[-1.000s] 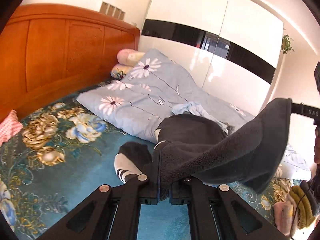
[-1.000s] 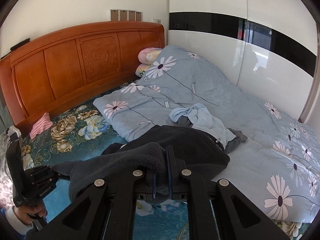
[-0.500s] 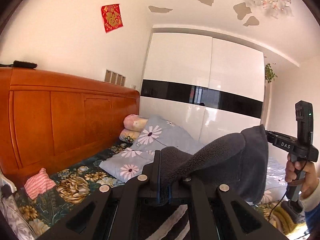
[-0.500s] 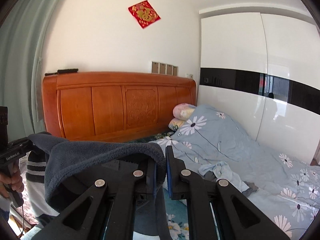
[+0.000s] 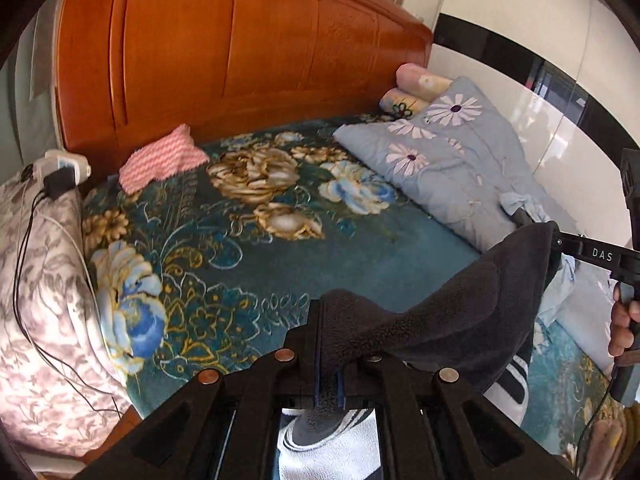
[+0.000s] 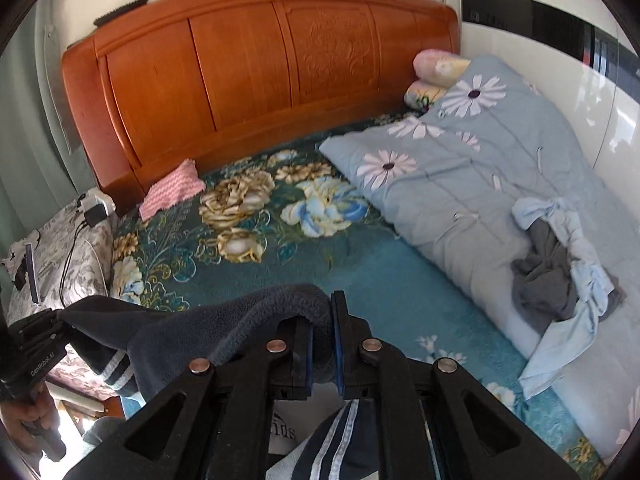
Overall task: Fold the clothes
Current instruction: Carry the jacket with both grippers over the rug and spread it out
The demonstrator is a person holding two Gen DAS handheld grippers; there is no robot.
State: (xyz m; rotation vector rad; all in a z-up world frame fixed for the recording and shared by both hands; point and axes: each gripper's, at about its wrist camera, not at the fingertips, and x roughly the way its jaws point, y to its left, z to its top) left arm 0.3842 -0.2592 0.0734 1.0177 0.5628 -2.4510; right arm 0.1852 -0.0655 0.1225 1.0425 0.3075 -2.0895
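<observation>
Left hand-held gripper (image 5: 329, 364) clamped on one edge of dark fleece garment (image 5: 460, 312); right hand-held gripper (image 6: 322, 344) clamped on other edge. Garment stretched between them above near side of bed (image 6: 360, 272). Far right: blue floral quilt (image 6: 480, 168), crumpled clothes (image 6: 560, 272). Far: wooden headboard (image 6: 240, 72).

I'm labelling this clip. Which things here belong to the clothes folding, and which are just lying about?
In the job: dark fleece garment with striped cuffs, left gripper, right gripper, crumpled grey and pale blue clothes.

Lying about: pink knitted cloth, flowered blue quilt, charger plug.
</observation>
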